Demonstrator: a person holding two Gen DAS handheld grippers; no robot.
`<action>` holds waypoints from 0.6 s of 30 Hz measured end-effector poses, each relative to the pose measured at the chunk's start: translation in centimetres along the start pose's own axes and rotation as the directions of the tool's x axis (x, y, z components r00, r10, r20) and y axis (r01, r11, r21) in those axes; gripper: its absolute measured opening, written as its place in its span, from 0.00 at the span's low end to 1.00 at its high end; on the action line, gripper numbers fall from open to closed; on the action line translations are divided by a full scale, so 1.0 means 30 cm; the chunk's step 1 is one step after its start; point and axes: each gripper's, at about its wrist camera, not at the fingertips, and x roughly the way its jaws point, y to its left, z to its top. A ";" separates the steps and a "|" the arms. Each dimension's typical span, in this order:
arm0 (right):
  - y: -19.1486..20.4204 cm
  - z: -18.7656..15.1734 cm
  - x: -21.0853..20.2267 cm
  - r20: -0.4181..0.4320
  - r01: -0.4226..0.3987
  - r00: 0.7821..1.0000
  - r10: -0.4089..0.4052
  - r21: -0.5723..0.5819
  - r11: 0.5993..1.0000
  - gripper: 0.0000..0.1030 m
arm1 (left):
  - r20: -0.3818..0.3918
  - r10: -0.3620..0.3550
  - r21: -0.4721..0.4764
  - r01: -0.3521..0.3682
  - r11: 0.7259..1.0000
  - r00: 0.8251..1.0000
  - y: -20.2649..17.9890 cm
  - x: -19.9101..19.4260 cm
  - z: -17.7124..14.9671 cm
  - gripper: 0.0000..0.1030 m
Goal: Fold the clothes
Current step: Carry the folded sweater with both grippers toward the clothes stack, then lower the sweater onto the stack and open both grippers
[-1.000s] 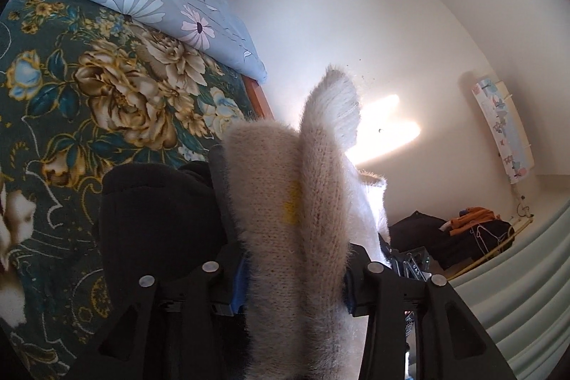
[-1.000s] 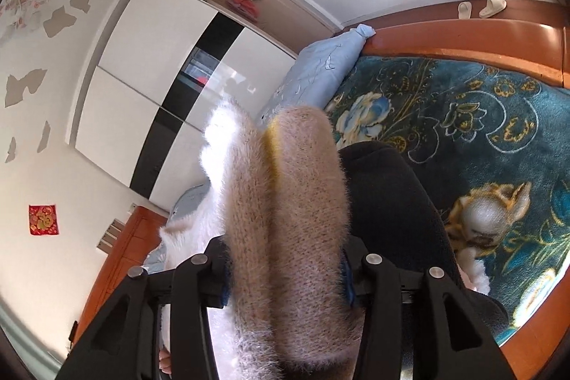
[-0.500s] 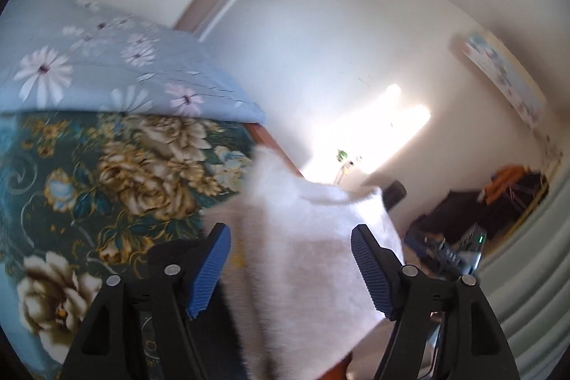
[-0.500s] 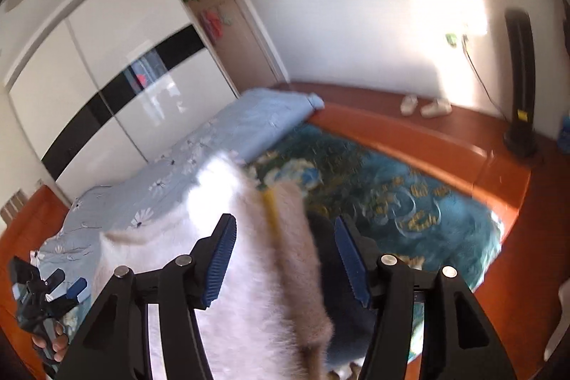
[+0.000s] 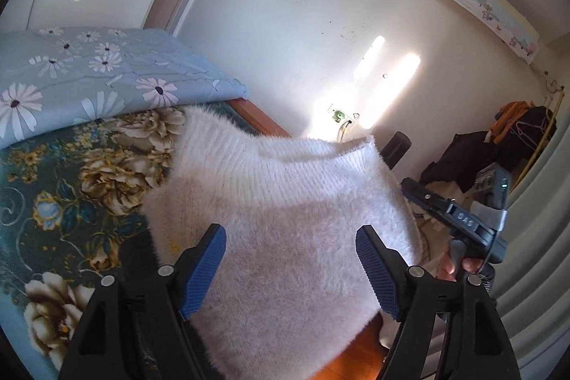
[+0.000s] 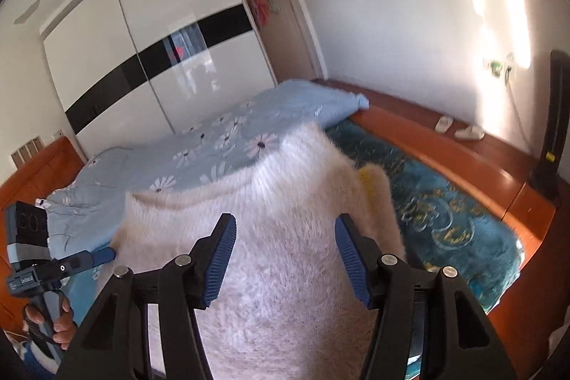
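Where it lies, fluffy white sweater [image 5: 285, 223]

The sweater [image 5: 285, 219] lay on the bed [image 5: 71, 173], ahead of both cameras. In the left wrist view, the quilt [image 5: 89, 73] sat at ten o'clock from it, clothes pile [image 5: 498, 145] at three.
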 end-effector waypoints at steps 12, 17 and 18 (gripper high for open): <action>0.270 -0.246 -0.226 0.189 0.093 0.979 -0.073 -0.100 0.991 0.74 | 0.097 0.215 0.143 -0.227 0.963 0.972 -0.133 -0.188 -0.212 0.96; 0.312 -0.323 -0.213 0.166 0.090 0.983 -0.073 -0.099 0.991 0.74 | 0.174 0.309 0.215 -0.343 0.914 0.935 -0.196 -0.245 -0.293 0.99; 0.319 -0.334 -0.224 0.174 0.101 0.981 -0.083 -0.095 0.990 0.74 | 0.188 0.327 0.219 -0.364 0.905 0.926 -0.205 -0.257 -0.306 1.00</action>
